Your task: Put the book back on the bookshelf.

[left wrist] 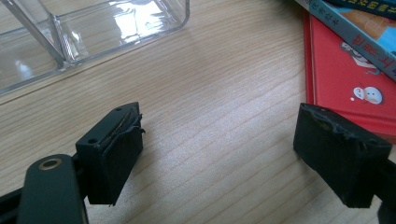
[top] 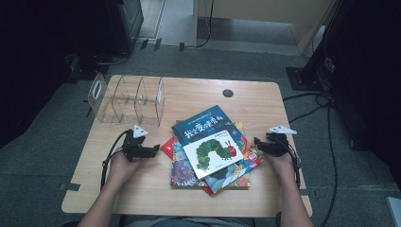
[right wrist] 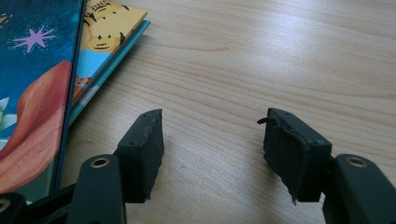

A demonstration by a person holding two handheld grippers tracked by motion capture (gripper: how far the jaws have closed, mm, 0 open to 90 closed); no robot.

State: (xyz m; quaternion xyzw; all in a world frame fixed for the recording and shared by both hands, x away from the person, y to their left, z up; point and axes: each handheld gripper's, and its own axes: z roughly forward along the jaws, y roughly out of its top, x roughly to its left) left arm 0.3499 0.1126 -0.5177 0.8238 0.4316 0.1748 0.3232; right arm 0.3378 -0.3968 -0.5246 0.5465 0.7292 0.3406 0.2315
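Both forearms enter from the bottom edge of the high view, bare, with no sleeve showing. The left gripper [top: 153, 151], lower left of centre, is black with a pale three-cornered plate on top and a black cable looping down behind it. The right gripper [top: 257, 143], right of centre, matches it. Up close, each jaw ends in a blocky black pad [left wrist: 116, 151] with torn edges, and brass-ringed screws [right wrist: 100, 162] sit on the arms.

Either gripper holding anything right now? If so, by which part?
Nothing held. Left gripper and right gripper both have fingers open over bare table, either side of the book stack.
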